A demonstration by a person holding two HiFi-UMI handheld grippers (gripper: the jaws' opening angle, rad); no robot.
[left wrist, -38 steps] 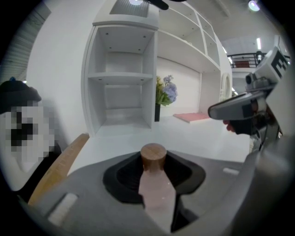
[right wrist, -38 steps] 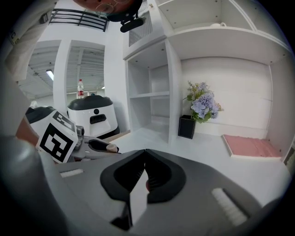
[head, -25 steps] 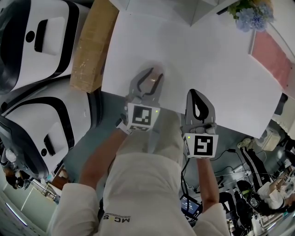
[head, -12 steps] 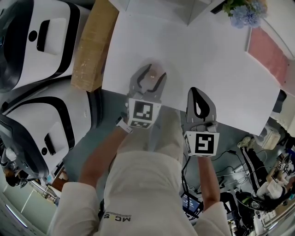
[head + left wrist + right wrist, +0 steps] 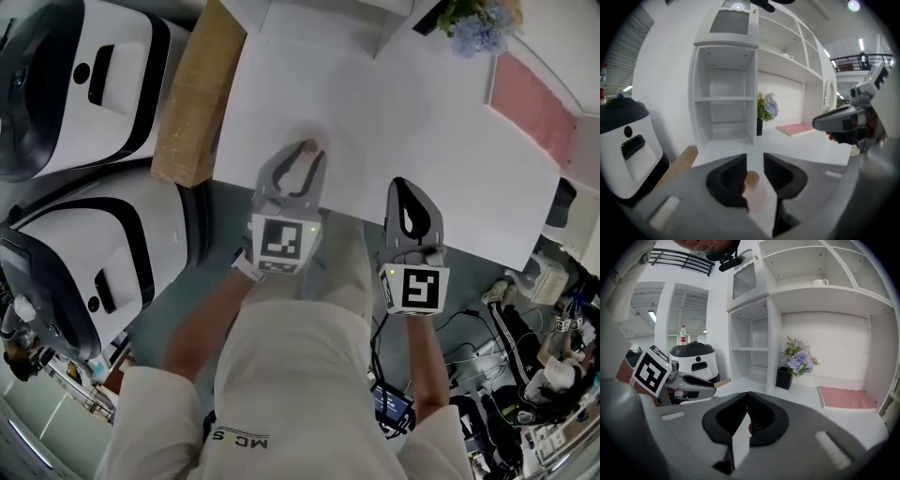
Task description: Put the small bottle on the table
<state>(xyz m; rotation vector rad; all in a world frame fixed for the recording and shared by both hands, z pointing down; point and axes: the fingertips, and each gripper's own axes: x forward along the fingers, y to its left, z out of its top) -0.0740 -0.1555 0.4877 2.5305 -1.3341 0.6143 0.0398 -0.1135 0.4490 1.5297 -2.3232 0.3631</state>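
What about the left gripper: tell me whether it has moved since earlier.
Yes: the left gripper has risen against the shelf unit, leaving the small bottle lower between its jaws, which have just been closing without gripping it.

In the head view, 2 forearms reach up from the lower frame: the left forearm (image 5: 202, 319) slants in from the lower left, and the right forearm (image 5: 424, 375) runs nearly vertical. The left gripper (image 5: 307, 155) sits at centre. Its 2 jaws stand apart and have just been closing, with the small bottle (image 5: 752, 178) in the gap, unpinched. The right gripper (image 5: 403, 183), right of centre, has its jaws pressed together, empty.
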